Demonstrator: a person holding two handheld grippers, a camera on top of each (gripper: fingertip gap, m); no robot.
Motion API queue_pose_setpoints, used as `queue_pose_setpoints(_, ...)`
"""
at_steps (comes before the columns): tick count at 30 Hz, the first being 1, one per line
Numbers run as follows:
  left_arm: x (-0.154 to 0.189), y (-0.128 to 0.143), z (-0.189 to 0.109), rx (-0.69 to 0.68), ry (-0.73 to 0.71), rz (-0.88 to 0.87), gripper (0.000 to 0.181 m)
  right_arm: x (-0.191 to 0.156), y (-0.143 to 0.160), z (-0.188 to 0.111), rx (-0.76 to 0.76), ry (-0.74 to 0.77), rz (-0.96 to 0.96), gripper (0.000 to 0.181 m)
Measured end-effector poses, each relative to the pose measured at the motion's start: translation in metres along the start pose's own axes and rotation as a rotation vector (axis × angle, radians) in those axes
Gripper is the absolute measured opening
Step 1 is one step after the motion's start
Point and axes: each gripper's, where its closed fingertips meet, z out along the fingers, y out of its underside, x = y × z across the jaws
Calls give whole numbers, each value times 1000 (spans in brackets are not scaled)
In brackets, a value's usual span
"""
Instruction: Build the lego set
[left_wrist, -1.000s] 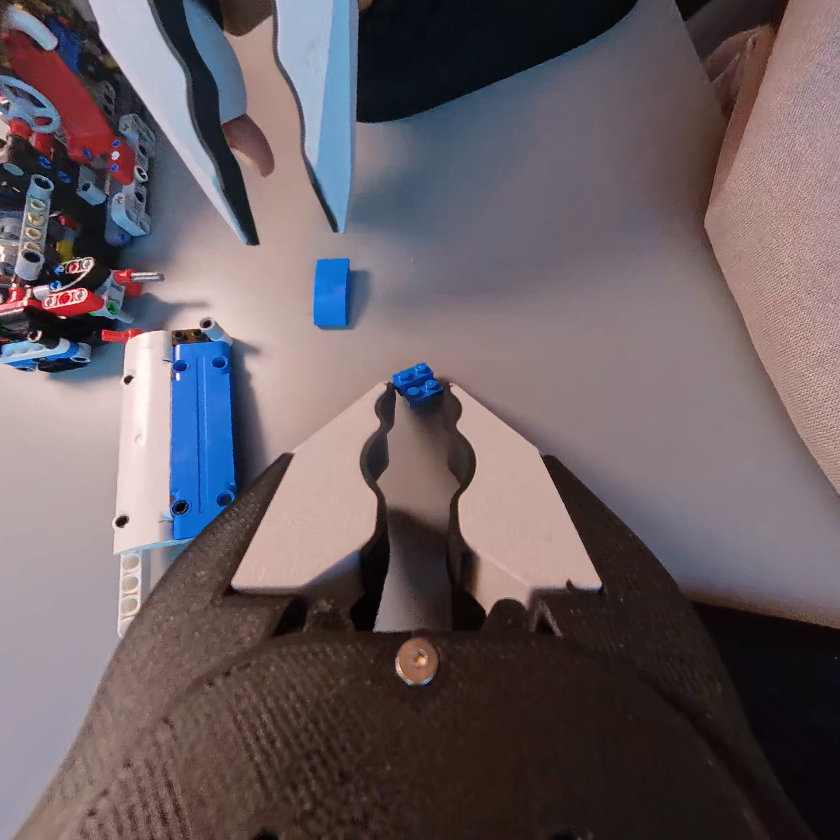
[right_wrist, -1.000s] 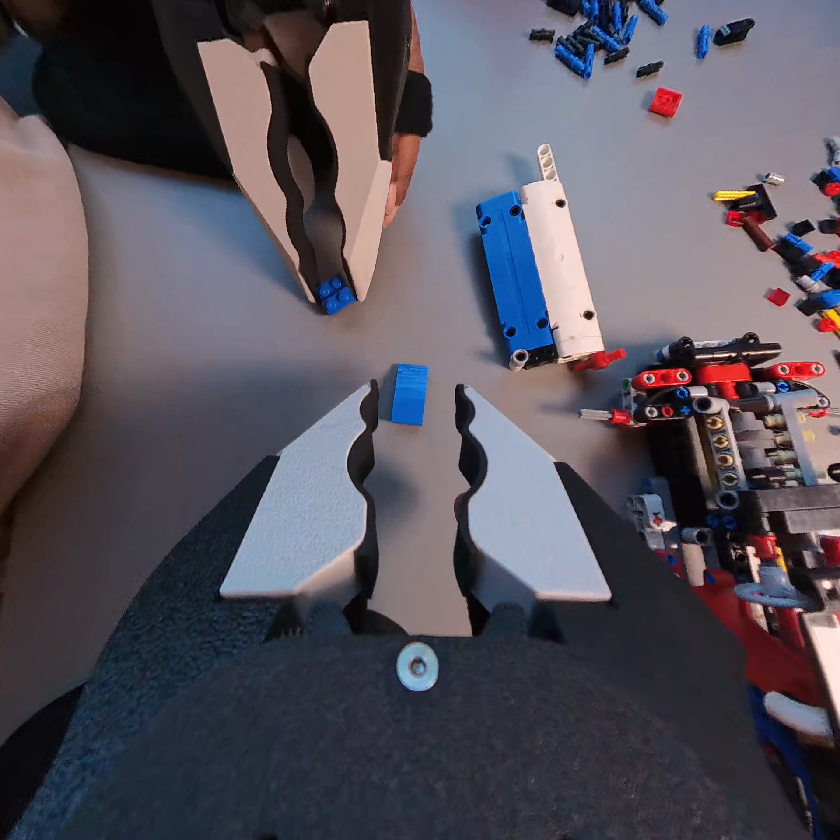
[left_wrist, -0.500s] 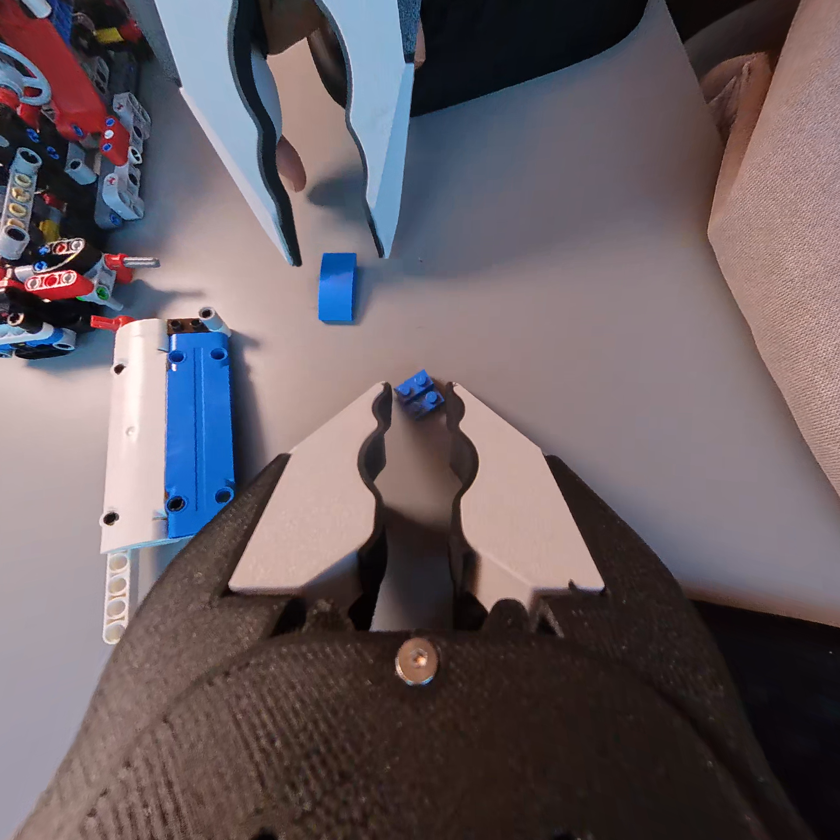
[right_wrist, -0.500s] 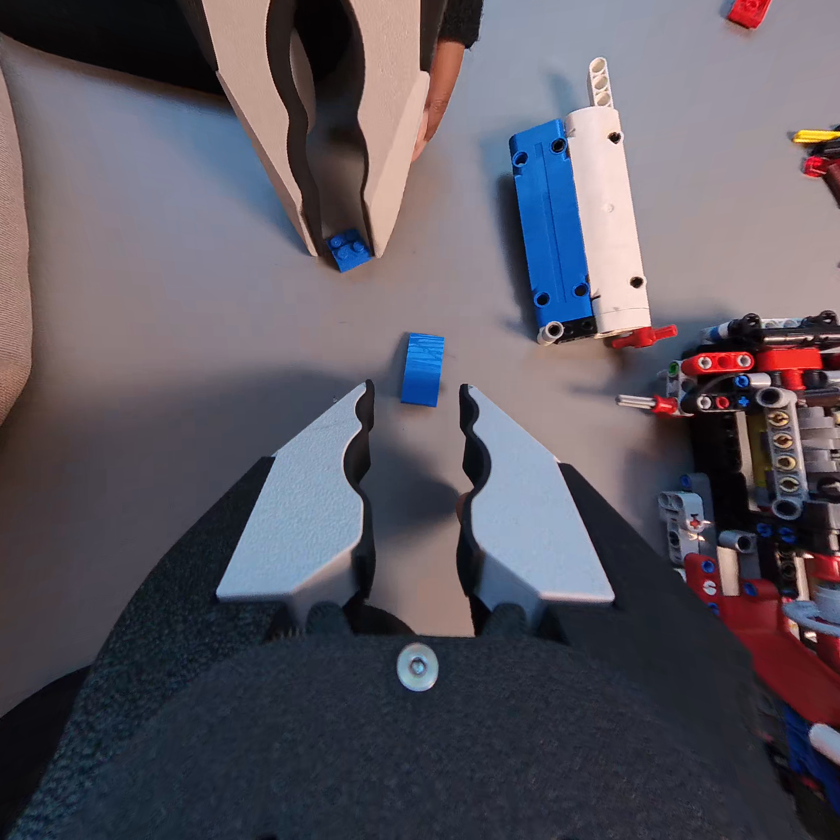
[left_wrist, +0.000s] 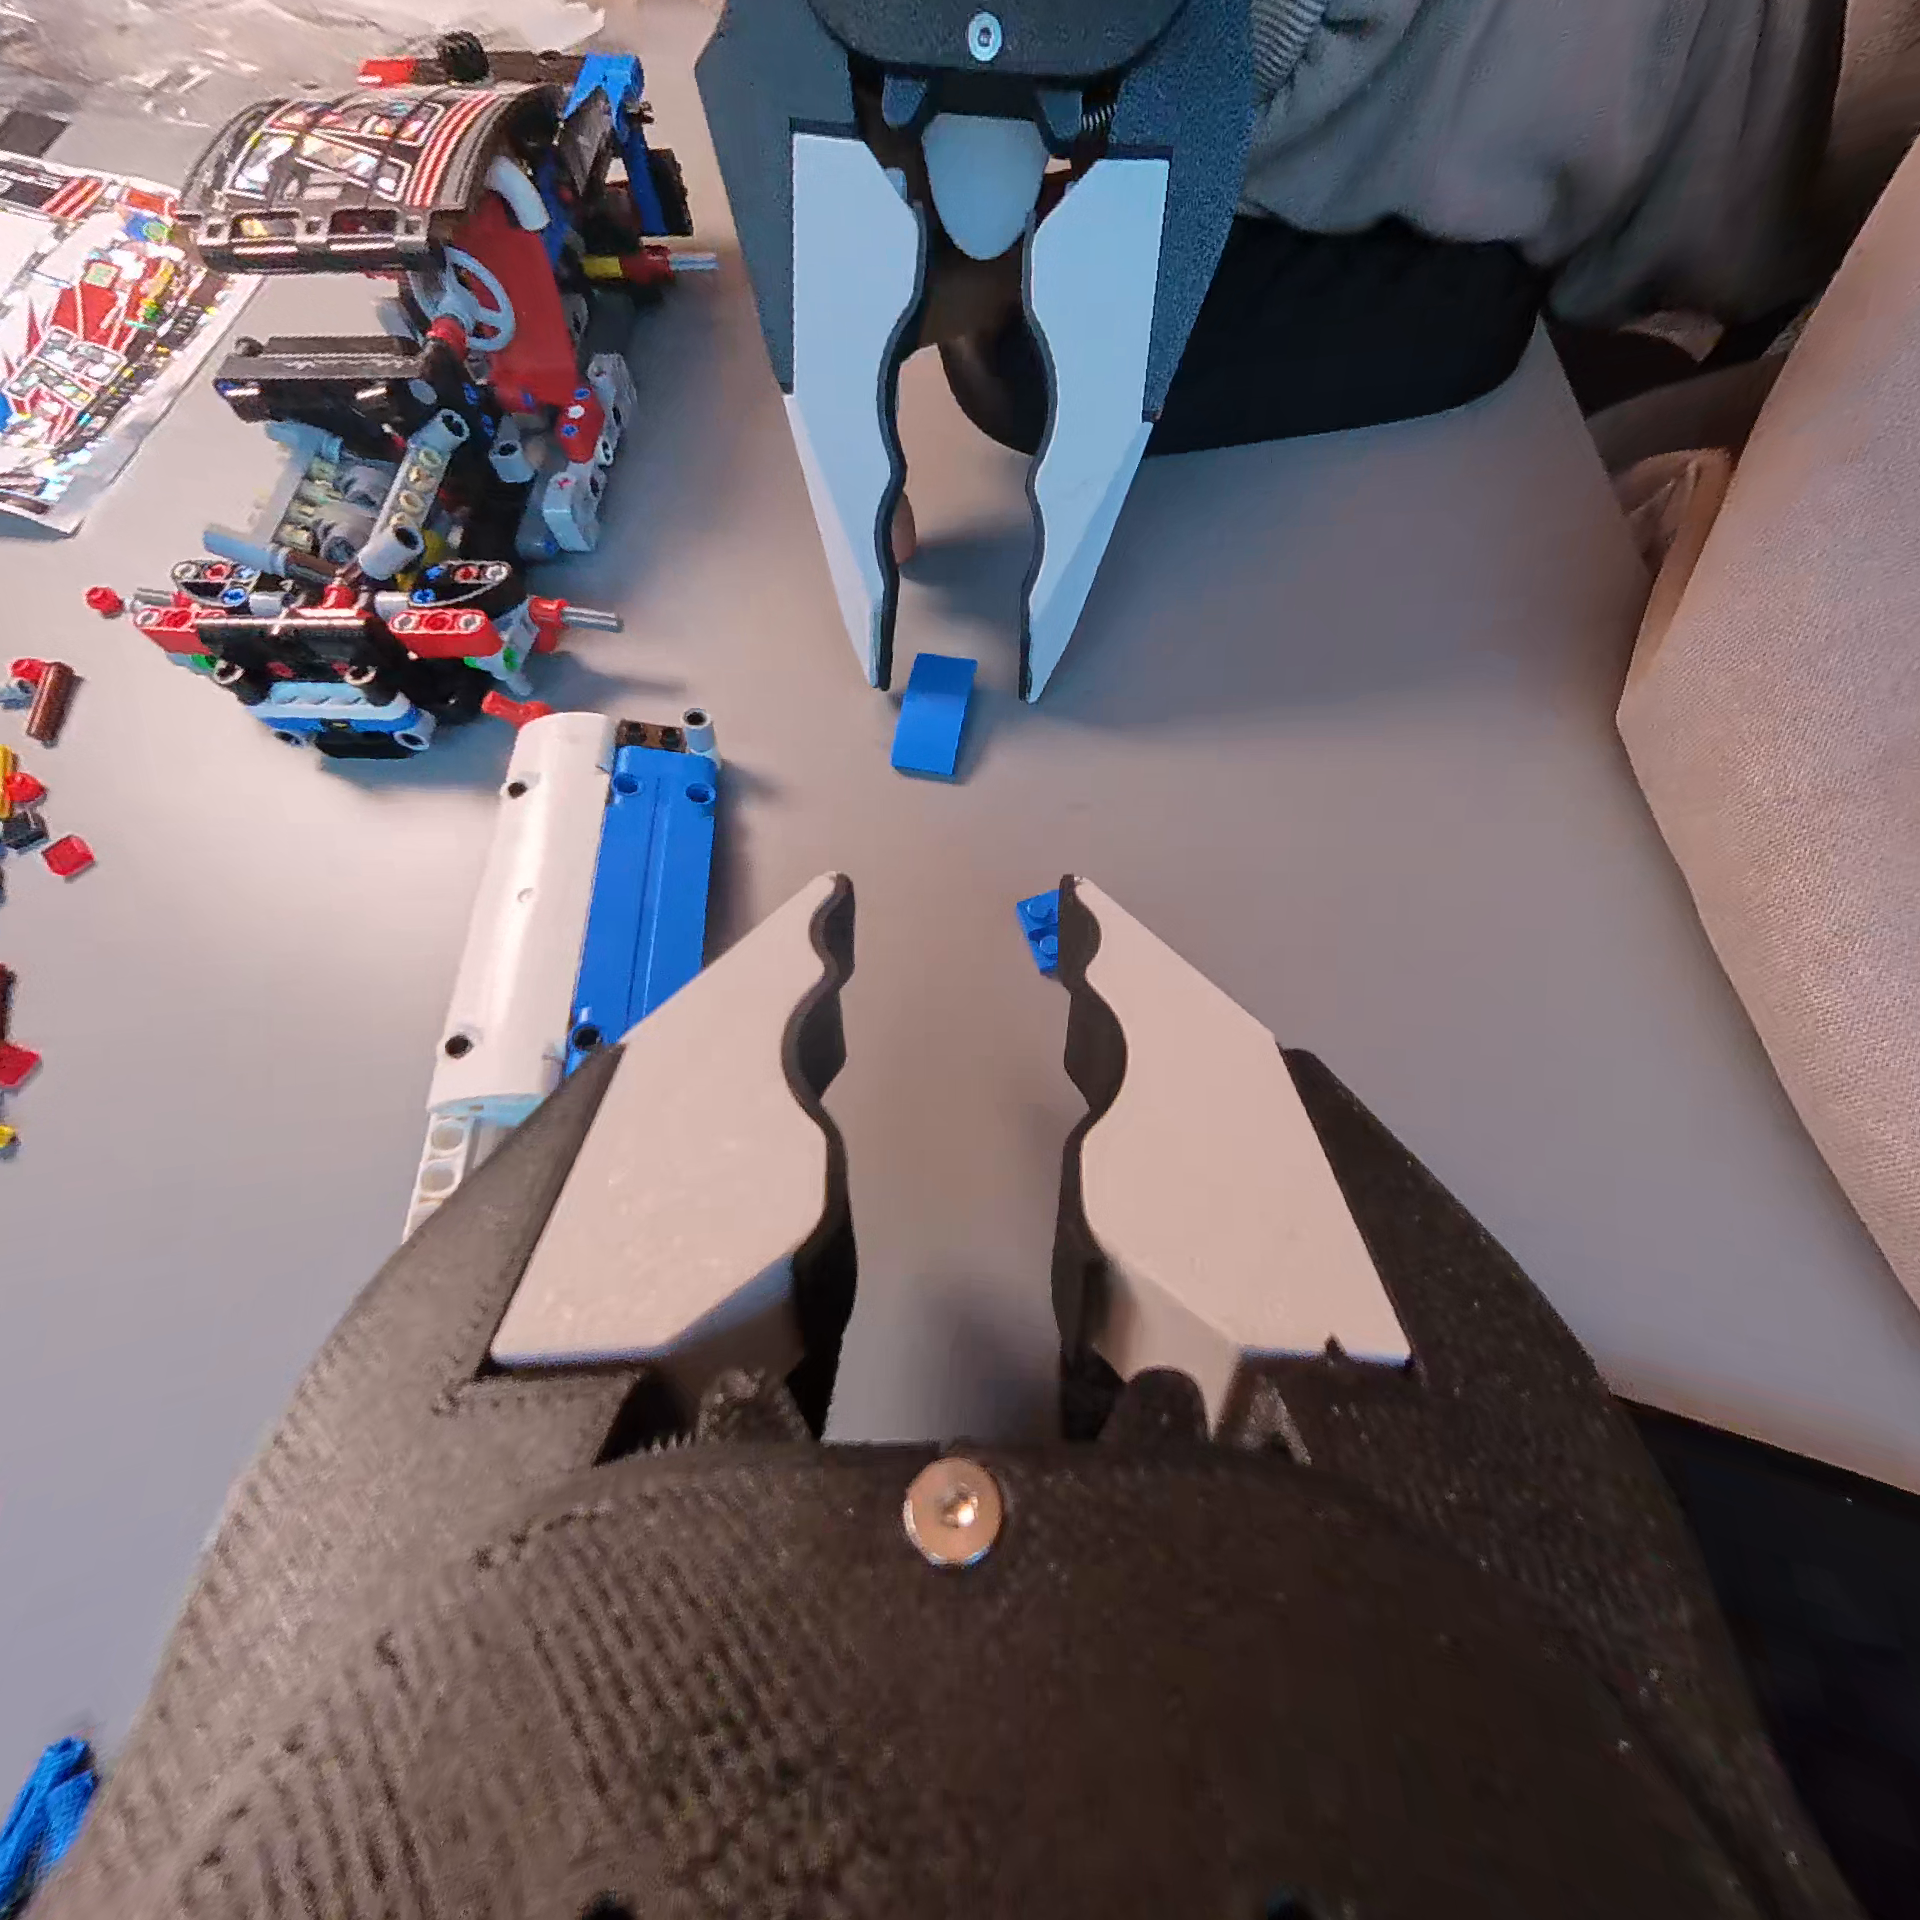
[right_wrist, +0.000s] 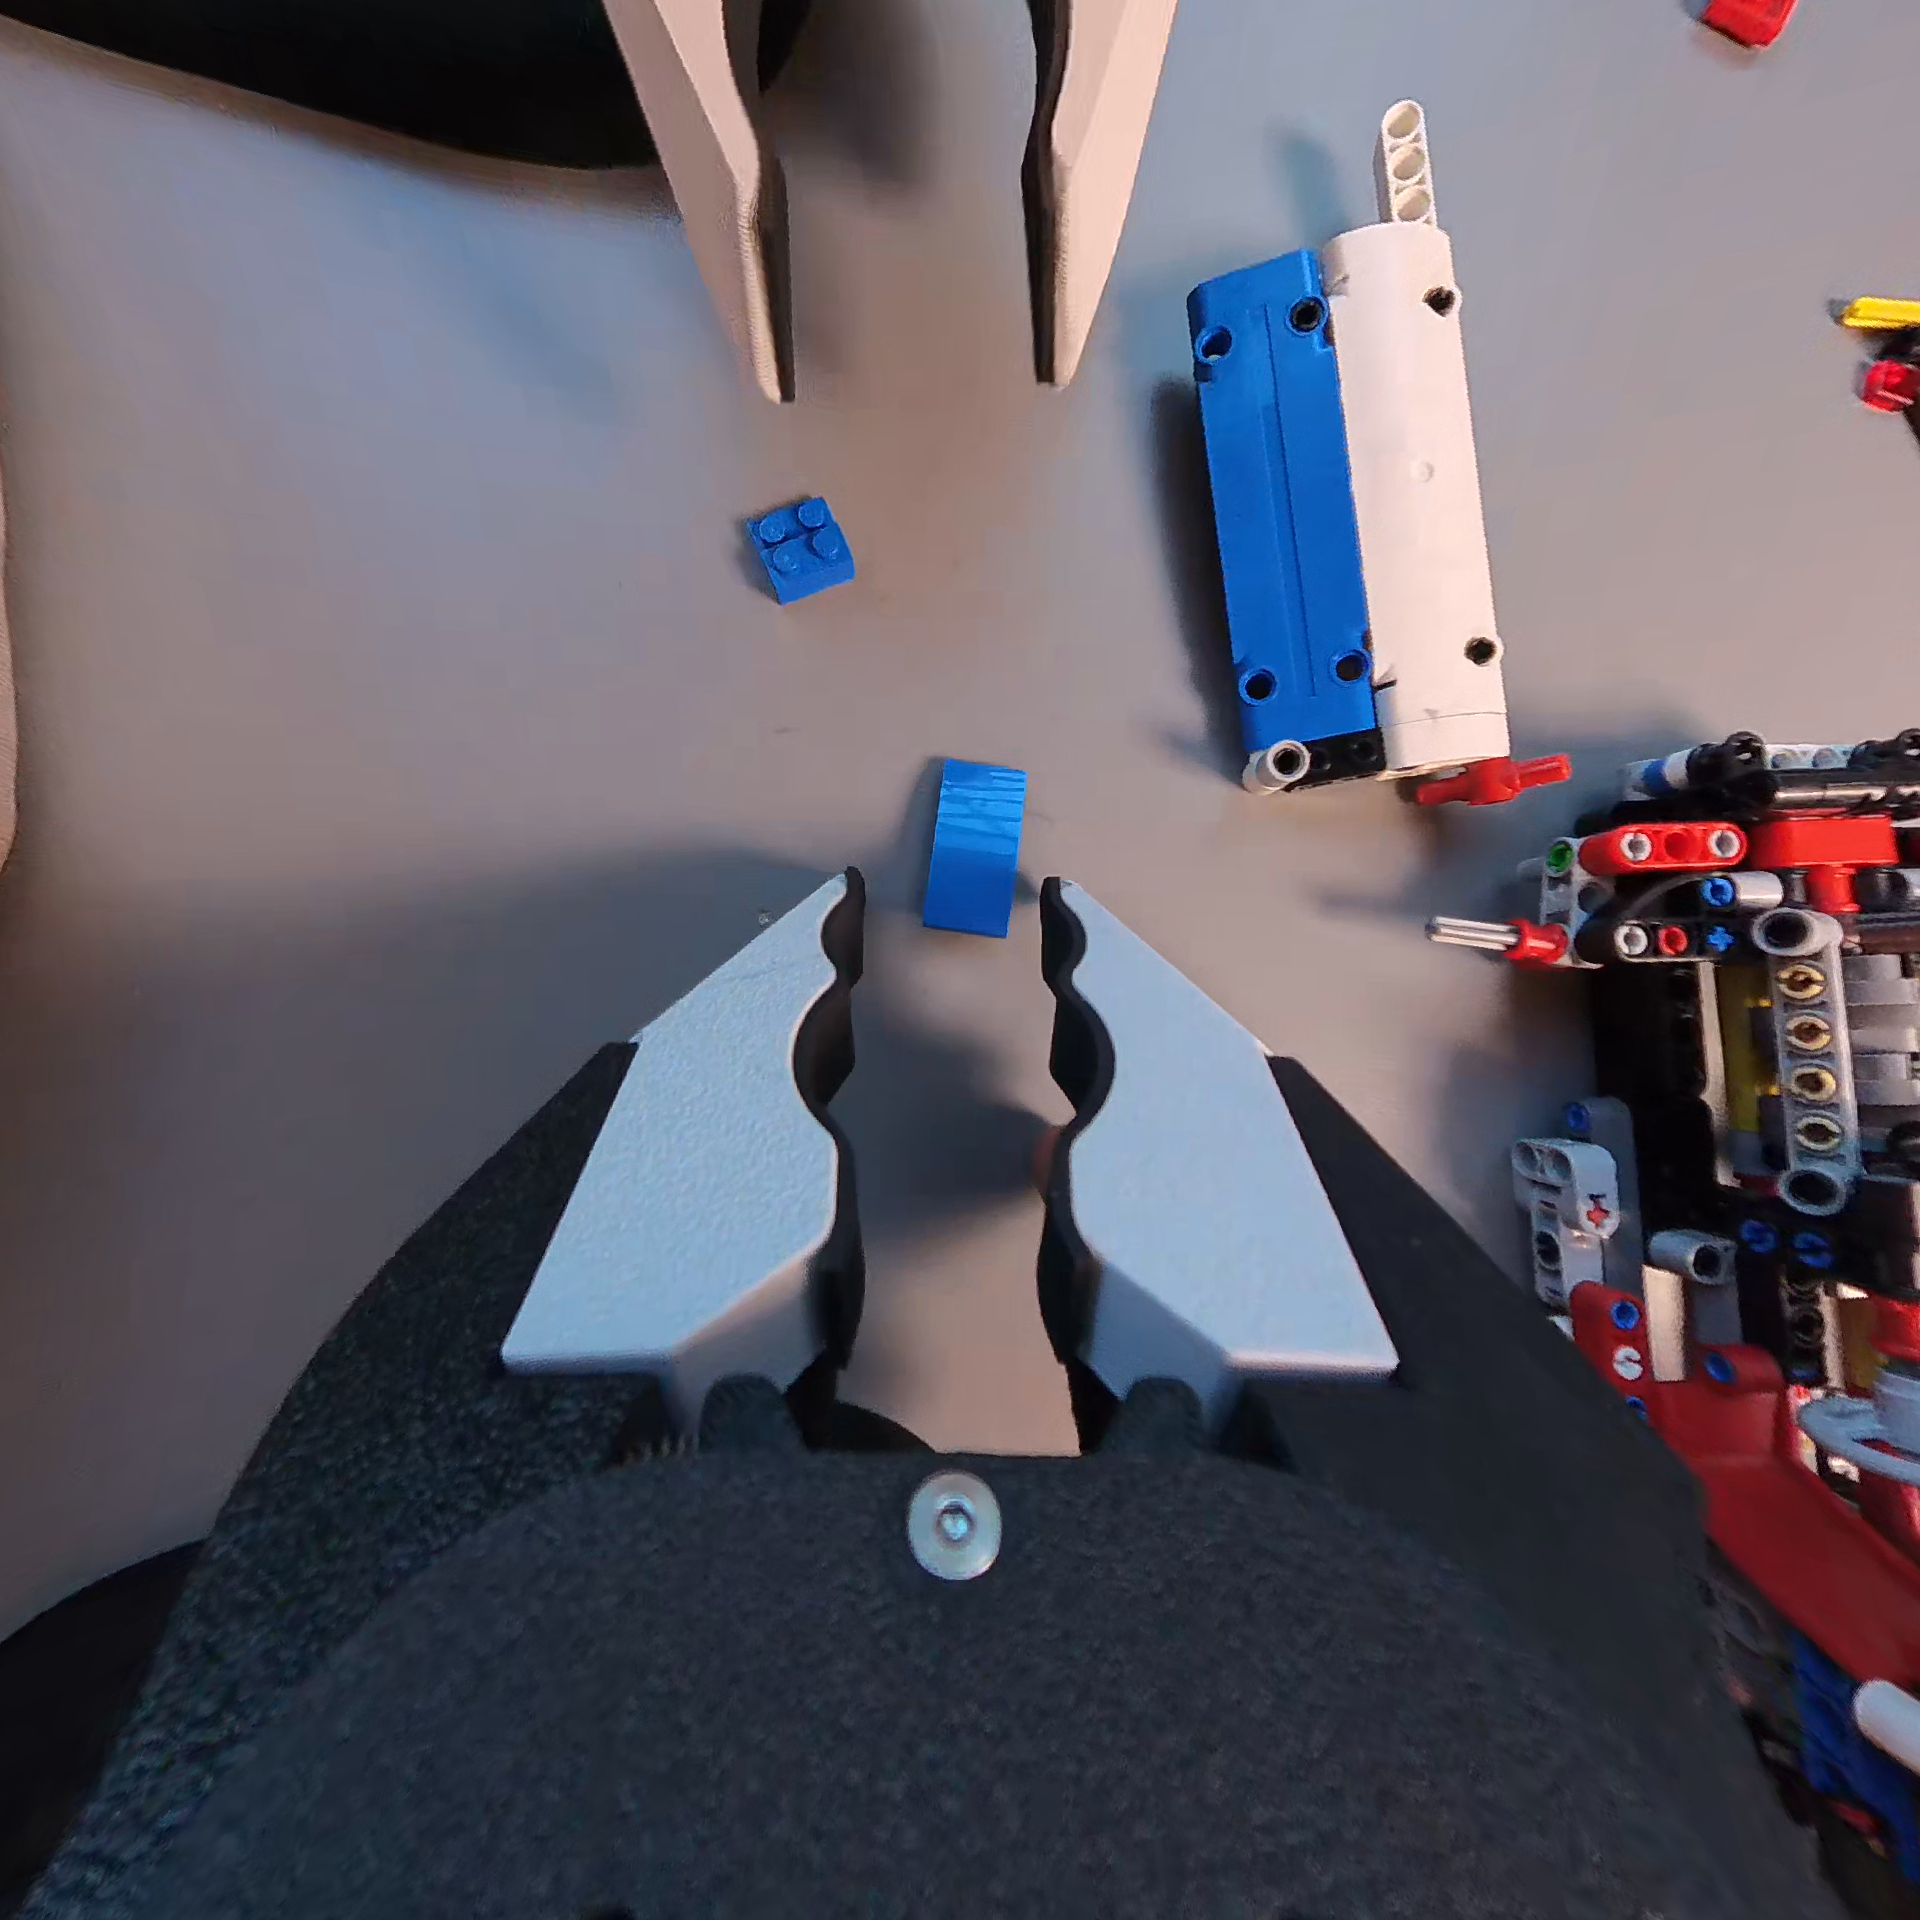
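My left gripper (left_wrist: 954, 899) is open and empty above the grey table. A small blue studded brick (left_wrist: 1042, 933) lies loose by its right fingertip; it also shows in the right wrist view (right_wrist: 800, 549), lying apart from the left gripper (right_wrist: 914, 390). My right gripper (right_wrist: 948, 894) is open, its tips on either side of the near end of a blue curved slope piece (right_wrist: 974, 847). In the left wrist view the right gripper (left_wrist: 954, 686) stands over that slope piece (left_wrist: 932, 717). A blue and white panel assembly (right_wrist: 1351, 509) lies to the right.
A partly built red, black and blue vehicle (left_wrist: 416, 416) stands at the left, also in the right wrist view (right_wrist: 1756, 1091). Loose small parts (left_wrist: 31, 810) lie at the far left, by a sticker sheet (left_wrist: 94, 332). A beige cushion (left_wrist: 1797, 831) borders the table. Left tips to right tips: about 8 centimetres.
My left gripper opened, let go of the small blue brick and lifted back from it. My right gripper moved closer to the blue slope piece, its tips now around it.
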Motion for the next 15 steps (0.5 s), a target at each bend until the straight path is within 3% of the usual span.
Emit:
queue_pose_setpoints(4,2,6,-2,-25,0,1,35,2,-1,1,5,19,-2,15)
queue_pose_setpoints(10,4,2,1,-15,-25,20,31,-5,-25,-2,165,-69,73,14)
queue_pose_setpoints(15,-1,-16,-4,64,-69,-90,13,2,-55,-9,317,-25,133,14)
